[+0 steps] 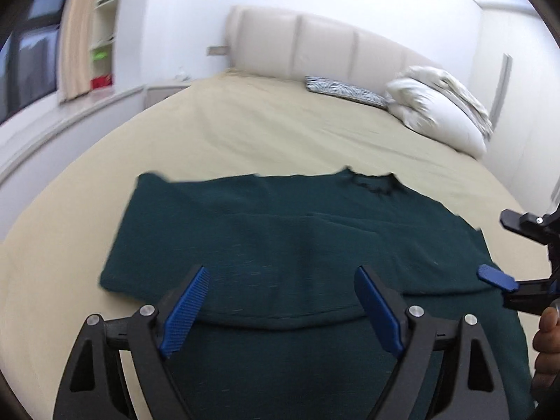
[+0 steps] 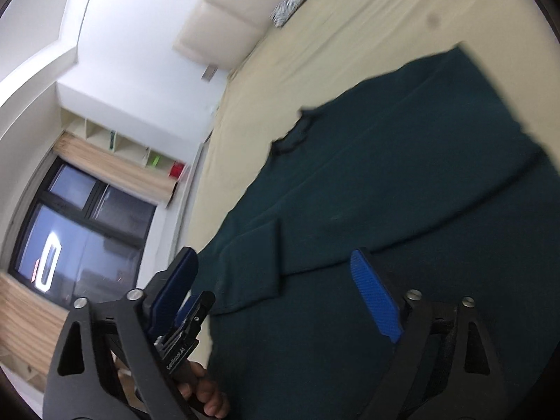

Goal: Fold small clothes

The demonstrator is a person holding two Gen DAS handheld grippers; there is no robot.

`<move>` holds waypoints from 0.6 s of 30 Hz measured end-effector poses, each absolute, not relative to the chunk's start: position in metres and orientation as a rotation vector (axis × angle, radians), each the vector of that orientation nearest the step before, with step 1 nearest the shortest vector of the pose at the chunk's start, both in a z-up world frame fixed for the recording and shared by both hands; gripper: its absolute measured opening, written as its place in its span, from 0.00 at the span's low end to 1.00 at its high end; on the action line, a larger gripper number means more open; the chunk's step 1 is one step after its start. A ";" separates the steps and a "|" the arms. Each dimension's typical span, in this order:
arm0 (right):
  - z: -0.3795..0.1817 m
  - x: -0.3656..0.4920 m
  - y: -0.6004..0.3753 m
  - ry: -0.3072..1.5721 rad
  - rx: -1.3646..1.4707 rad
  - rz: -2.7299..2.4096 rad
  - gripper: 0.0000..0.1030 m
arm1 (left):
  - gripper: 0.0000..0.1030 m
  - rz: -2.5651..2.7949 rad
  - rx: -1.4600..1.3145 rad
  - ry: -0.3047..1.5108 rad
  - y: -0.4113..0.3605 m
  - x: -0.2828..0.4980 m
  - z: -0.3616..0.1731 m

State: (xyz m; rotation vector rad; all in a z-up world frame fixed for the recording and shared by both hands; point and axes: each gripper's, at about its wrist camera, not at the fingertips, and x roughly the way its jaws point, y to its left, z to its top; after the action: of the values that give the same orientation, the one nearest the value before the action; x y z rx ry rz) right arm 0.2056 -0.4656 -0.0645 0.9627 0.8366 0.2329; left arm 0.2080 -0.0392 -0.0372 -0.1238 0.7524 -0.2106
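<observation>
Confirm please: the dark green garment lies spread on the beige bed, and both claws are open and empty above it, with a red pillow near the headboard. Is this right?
One detail is wrong: the pillow is white, not red, as the left wrist view shows. The rest stands: the dark green garment lies on the beige bed, and the left claw and right claw are open and empty.
</observation>
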 end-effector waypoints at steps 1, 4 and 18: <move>-0.069 0.221 -0.457 0.870 0.961 0.252 0.75 | 0.84 -0.198 -0.152 0.769 -0.033 0.208 -0.043; -0.088 0.259 -0.432 0.976 0.961 0.275 0.66 | 0.76 -0.164 -0.214 0.823 -0.015 0.217 -0.066; -0.111 0.298 -0.381 1.124 0.796 0.202 0.31 | 0.76 -0.154 -0.381 0.762 0.011 0.199 -0.080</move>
State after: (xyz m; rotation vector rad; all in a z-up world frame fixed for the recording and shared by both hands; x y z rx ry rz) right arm 0.2977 -0.3814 -0.1105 0.7959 1.1241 0.2016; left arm 0.1988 0.0108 -0.0799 -0.3812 0.7620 -0.1537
